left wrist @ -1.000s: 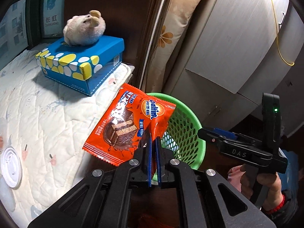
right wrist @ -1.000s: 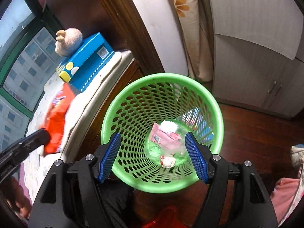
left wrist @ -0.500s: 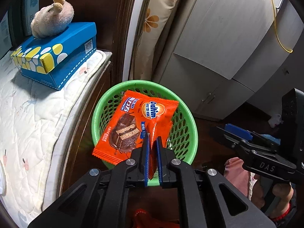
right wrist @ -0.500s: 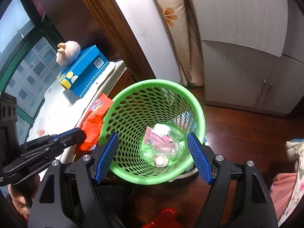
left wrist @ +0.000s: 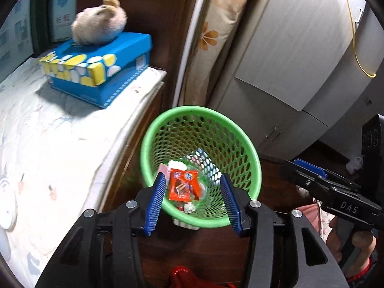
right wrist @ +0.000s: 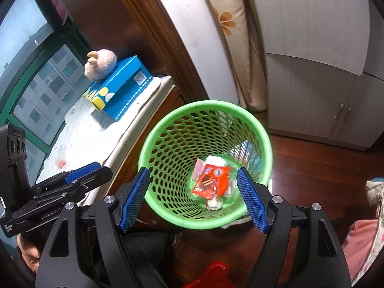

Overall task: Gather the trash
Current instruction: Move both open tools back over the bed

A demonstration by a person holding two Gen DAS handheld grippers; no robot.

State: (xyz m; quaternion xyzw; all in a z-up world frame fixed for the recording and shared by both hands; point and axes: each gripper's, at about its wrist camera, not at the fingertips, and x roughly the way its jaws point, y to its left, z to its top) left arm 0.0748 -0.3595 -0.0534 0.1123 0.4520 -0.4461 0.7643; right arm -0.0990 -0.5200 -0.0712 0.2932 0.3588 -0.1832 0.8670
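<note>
Left tongs just opened — empty; orange wrapper in basket.

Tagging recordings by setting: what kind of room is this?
Probably a bedroom in a flat: a quilted pad on a window ledge, pale cupboards, a floral curtain, wood floor and a green wastebasket.

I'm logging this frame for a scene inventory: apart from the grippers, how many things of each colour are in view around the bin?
Green: 1, the mesh waste basket
Orange: 1, the snack wrapper in it
Blue: 1, the tissue box
Beige: 1, the plush toy on the box
Total: 4
</note>
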